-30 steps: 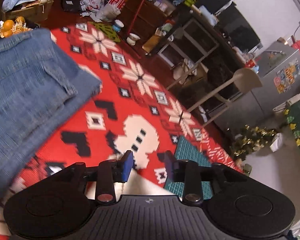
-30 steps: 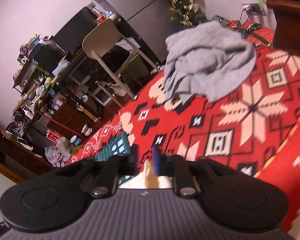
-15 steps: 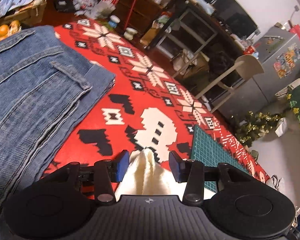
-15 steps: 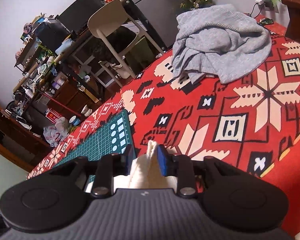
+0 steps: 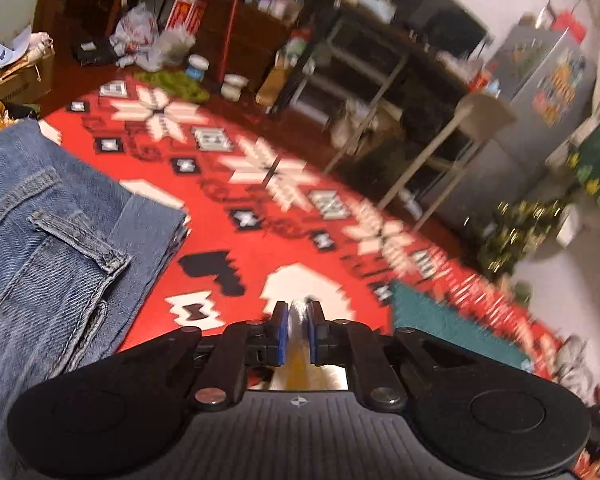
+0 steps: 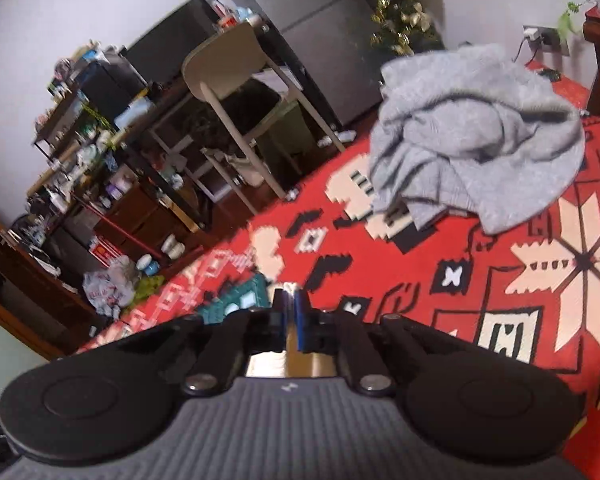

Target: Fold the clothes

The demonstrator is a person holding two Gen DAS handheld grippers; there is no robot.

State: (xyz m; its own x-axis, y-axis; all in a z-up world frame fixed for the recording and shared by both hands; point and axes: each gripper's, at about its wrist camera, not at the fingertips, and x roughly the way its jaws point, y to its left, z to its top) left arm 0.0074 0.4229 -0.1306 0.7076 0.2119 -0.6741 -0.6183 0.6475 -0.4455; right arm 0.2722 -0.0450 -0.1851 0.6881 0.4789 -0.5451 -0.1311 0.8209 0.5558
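Both claws — left claw (image 5: 299, 326), right claw (image 6: 291, 312) — closing on pale soft cloth (image 5: 300, 312) beside folded denim jeans (image 5: 40, 240)

Cream fabric (image 5: 299, 314) mostly hidden between the closing left gripper (image 5: 299, 320) jaws, garment type not determinable, folded jeans (image 5: 52, 240) cut off at left edge, patterned red cloth (image 5: 260, 216) and far shelving blurred

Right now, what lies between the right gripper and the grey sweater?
Only bare red patterned blanket lies between the right gripper and the crumpled grey sweater, as the right wrist view shows.
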